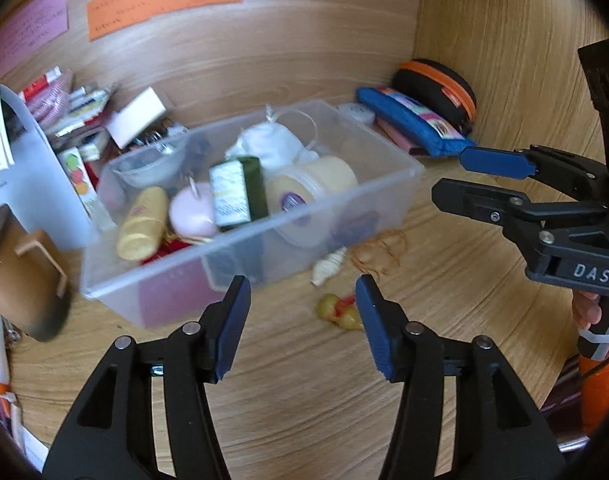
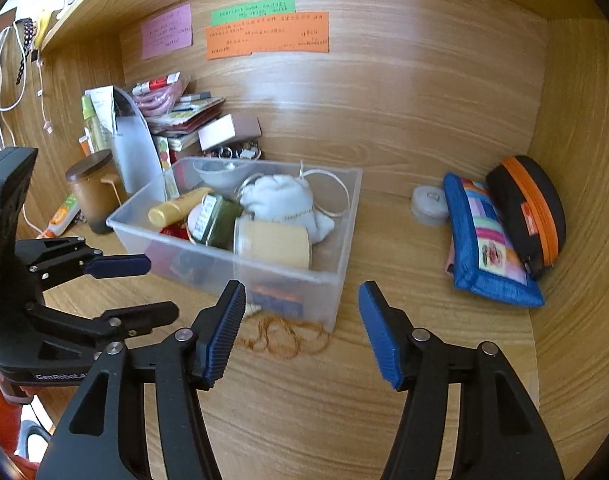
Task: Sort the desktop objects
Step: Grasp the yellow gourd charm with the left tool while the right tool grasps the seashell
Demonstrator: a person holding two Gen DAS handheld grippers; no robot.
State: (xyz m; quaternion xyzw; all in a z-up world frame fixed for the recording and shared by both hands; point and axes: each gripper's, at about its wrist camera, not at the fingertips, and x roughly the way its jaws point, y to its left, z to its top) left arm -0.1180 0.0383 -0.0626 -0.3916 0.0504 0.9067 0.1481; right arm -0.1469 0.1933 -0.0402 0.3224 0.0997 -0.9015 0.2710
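A clear plastic bin stands mid-desk, holding a yellow tube, a pink round case, a green box, a cream jar and a white cloth pouch. In front of it lie brown rubber bands, a small white shell-like piece and a yellow-and-red figurine. My left gripper is open and empty just before the figurine. My right gripper is open and empty over the rubber bands.
A blue pouch, a black-and-orange case and a small white round tin sit at the right wall. A brown jar, a white stand and stacked packets crowd the left back. Sticky notes hang on the back panel.
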